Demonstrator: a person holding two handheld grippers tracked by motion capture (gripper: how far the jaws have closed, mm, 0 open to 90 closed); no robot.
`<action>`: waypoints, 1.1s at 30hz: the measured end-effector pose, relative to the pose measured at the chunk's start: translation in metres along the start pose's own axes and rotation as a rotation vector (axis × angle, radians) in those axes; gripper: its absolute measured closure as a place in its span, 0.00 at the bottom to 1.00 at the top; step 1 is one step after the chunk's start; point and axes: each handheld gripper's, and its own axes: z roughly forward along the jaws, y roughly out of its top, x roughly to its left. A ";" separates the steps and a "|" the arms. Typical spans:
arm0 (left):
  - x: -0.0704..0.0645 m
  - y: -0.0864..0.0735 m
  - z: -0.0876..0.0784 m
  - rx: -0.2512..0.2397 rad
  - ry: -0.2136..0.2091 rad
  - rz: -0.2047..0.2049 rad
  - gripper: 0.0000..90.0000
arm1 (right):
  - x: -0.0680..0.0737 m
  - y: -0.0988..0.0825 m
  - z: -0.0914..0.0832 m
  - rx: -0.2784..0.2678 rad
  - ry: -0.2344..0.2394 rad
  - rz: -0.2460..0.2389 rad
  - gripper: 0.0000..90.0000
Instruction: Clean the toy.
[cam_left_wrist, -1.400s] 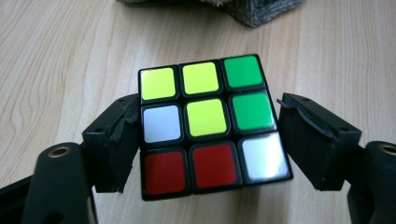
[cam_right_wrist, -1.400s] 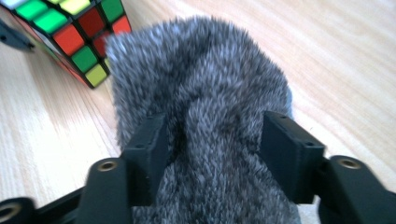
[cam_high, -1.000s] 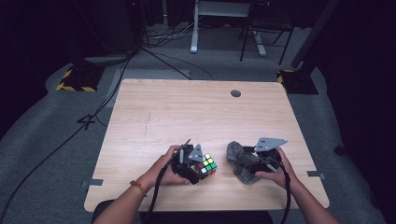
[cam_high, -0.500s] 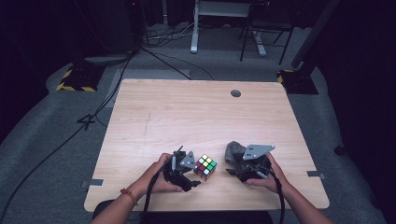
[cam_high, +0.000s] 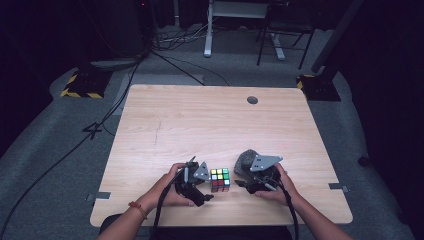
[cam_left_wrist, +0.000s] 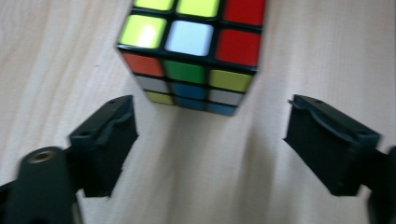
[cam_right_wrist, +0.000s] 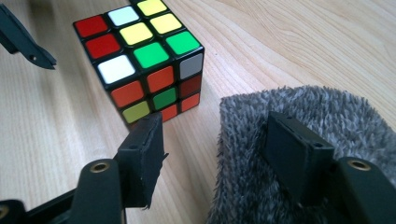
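Note:
A scrambled colour cube (cam_high: 220, 179) stands on the wooden table (cam_high: 210, 125) near its front edge, between my two grippers. My left gripper (cam_high: 206, 186) is just left of the cube. In the left gripper view the cube (cam_left_wrist: 191, 51) sits a little beyond the open left gripper (cam_left_wrist: 210, 116), untouched; these jaws have just been opening. A grey fuzzy cloth (cam_high: 246, 160) lies right of the cube. My right gripper (cam_right_wrist: 217, 140) is open over the cloth's (cam_right_wrist: 303, 112) edge, one jaw resting on the pile, the other on bare wood close to the cube (cam_right_wrist: 140, 60).
A round cable hole (cam_high: 252, 100) sits at the far right of the table. Beyond the table stand a desk frame (cam_high: 240, 20) and floor cables (cam_high: 170, 65). One jaw of the left gripper (cam_right_wrist: 23, 39) shows at the upper left of the right gripper view.
The left gripper let go of the cube, opened and drew back to the left. The right gripper came down and nearer, settling over the cloth beside the cube.

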 end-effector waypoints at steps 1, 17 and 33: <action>0.002 0.001 0.002 -0.001 0.000 -0.006 0.18 | 0.000 0.000 0.002 0.008 -0.001 -0.001 0.42; 0.013 0.026 0.029 0.003 -0.080 0.112 0.30 | 0.001 0.010 0.017 -0.003 0.021 -0.042 0.42; 0.000 0.038 0.026 -0.040 -0.063 0.195 0.37 | 0.008 0.019 0.003 -0.082 0.024 -0.062 0.45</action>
